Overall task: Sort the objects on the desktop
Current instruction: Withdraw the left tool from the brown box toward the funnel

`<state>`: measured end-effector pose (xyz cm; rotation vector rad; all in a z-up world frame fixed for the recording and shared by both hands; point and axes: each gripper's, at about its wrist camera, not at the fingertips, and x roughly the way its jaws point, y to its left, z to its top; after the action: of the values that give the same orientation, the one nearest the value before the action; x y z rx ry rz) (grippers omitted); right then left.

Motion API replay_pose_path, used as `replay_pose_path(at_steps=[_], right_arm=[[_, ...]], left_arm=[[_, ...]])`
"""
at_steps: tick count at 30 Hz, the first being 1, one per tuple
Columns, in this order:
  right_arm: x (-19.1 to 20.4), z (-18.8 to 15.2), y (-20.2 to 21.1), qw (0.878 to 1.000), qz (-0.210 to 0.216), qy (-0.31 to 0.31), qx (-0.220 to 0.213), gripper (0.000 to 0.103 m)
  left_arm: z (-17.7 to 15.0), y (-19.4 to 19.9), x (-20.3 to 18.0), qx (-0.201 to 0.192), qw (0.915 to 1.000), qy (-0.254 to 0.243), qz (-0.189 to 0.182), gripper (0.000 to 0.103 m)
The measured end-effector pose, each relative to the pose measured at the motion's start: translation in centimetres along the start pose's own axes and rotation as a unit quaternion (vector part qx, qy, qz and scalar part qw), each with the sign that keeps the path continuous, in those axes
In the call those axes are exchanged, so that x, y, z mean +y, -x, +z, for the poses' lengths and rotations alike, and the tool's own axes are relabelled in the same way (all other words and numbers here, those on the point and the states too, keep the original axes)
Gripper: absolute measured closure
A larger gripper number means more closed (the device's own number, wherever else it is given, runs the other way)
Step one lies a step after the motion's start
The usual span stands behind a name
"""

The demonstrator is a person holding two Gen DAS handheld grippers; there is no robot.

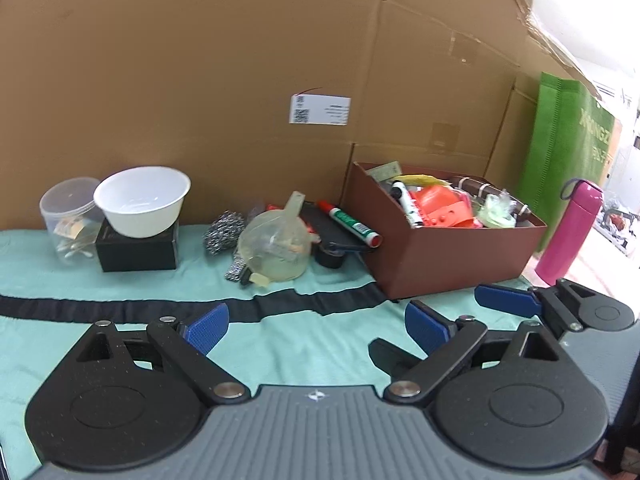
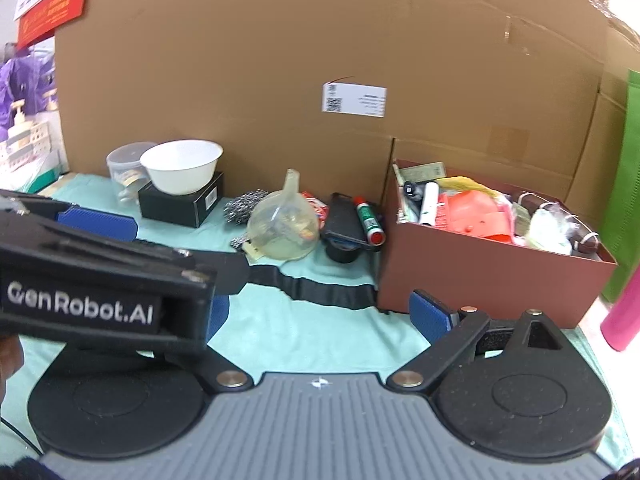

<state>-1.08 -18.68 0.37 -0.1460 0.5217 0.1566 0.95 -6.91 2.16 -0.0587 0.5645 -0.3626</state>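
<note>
1. My left gripper [image 1: 316,330] sits low over the mint-green cloth [image 1: 280,344], jaws wide apart, nothing between the blue pads. My right gripper [image 2: 320,314] is likewise spread and empty; the left tool's body crosses in front of its left finger in the right wrist view.

2. Nearest ahead: a black strip [image 1: 160,306] lying across the cloth, running up to the foot of the brown box [image 1: 452,256].

3. Done so far, by my reading: the brown box already holds a heap: a white marker [image 1: 406,200], orange plastic pieces [image 1: 440,206], something yellow, a dark banded cylinder (I cannot name most of it).

4. Left to sort, loose on the cloth left of the box: a clear plastic funnel [image 1: 276,240], mouth tilted toward me, spout up and back; steel scouring pads [image 1: 224,230] touching its left side; a green-labelled red-capped marker [image 1: 352,222] lying on a flat black case [image 1: 332,232]; a small black cup-like item under that case's near edge.

5. Further left: a white bowl [image 1: 142,200] upright on a black carton [image 1: 138,250], with a clear plastic jar [image 1: 68,216] just beside and behind.

6. A pink flask [image 1: 570,230] stands right of the box, off the cloth's edge.

7. Judgement: partway through; several items remain.
</note>
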Motion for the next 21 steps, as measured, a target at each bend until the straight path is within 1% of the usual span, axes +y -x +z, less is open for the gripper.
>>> replay_pose_path(at_steps=[7,12,16,21], right_arm=[[1.0,-0.2,-1.0,1.000,0.017,0.010,0.010,0.009],[1.5,-0.1,-2.4,0.999,0.028,0.011,0.024,0.009],[1.8,0.0,-3.8,0.999,0.039,0.012,0.024,0.009],[1.7,0.4,-5.7,0.998,0.060,-0.008,0.011,0.009]], left_arm=[[-0.3,-1.1,2.3,0.019,0.9996,0.018,0.009,0.005],[0.0,-2.3,3.5,0.032,0.9993,0.020,-0.002,0.006],[1.1,-3.1,4.4,0.032,0.9992,0.016,-0.020,0.006],[2.7,-4.4,5.3,0.022,0.9994,0.003,-0.026,0.007]])
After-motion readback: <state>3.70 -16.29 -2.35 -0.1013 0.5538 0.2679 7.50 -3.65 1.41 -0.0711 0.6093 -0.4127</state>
